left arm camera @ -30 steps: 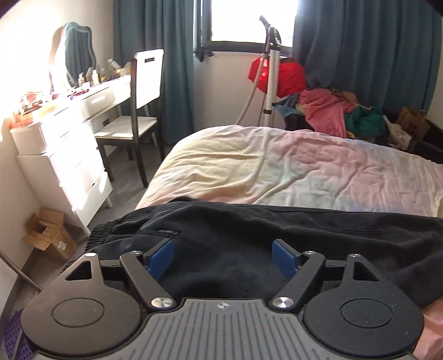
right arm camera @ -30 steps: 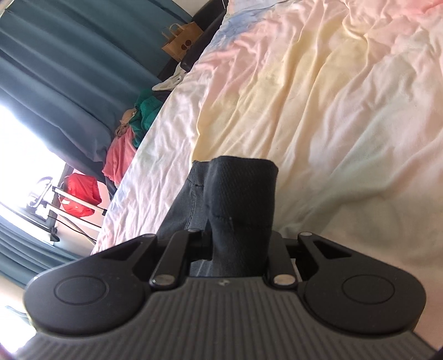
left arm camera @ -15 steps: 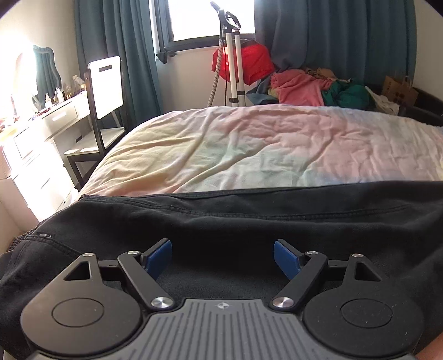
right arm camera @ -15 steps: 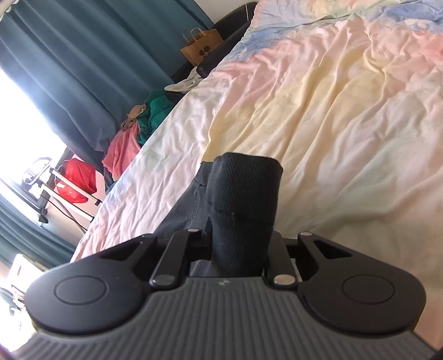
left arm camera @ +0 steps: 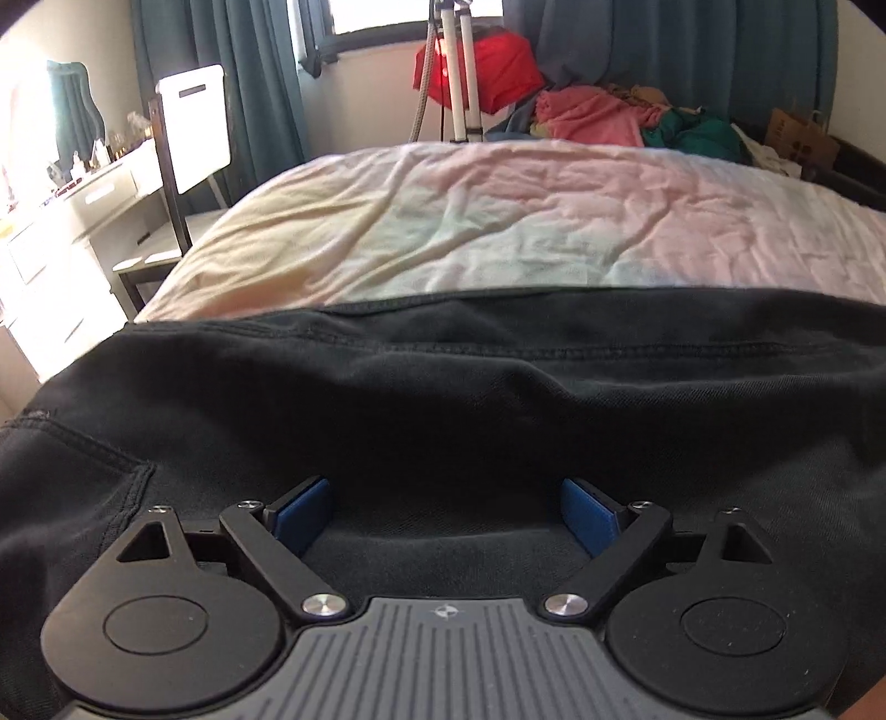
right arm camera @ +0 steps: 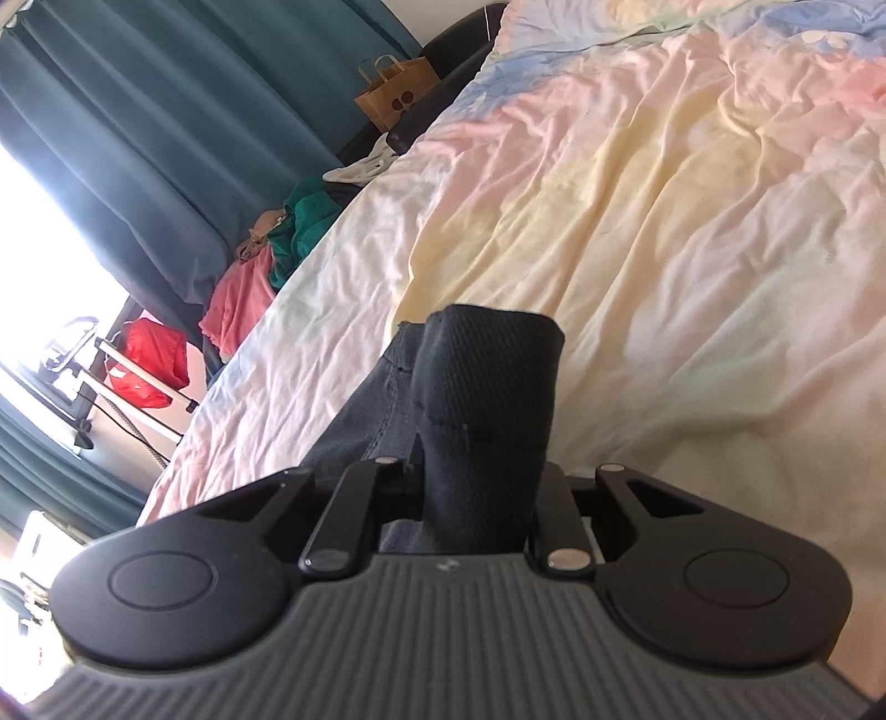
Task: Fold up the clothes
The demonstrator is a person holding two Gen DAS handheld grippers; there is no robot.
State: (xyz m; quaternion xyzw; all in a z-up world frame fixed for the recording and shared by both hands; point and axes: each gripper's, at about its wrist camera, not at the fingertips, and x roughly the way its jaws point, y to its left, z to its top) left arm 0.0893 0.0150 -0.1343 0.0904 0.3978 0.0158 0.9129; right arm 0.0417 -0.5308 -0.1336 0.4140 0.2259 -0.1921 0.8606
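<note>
Black garment [left arm camera: 498, 399] fills the lower half of the left wrist view, lying spread across the near edge of the bed [left arm camera: 526, 221], whose pastel sheet stretches away beyond its stitched hem. The left gripper [left arm camera: 446, 512] sits low over this cloth with its jaws spread wide; its blue pads [left arm camera: 302, 512] stand well apart, with dark fabric between and beneath them, nothing pinched. Only this view shows the room to the left of the bed: a white chair [left arm camera: 194, 127] near the bed's corner and a white dresser [left arm camera: 72, 221] further left. Beyond the bed's far edge stand a light tripod [left arm camera: 459, 94] with a red bag [left arm camera: 487, 66] behind it, and to the right a pile of pink and green clothes [left arm camera: 626, 116] under teal curtains [left arm camera: 692, 50].

From the right wrist view the picture is tilted, and it shows what the other cannot: the right gripper [right arm camera: 476, 482] pressed together on a bunched fold of the black garment [right arm camera: 487, 399], which stands up between the fingers above the bed [right arm camera: 692, 249]. A greyer layer of the cloth hangs just to its left. A brown paper bag [right arm camera: 396, 91] sits beyond the bed's far edge, near the clothes pile [right arm camera: 266, 277].
</note>
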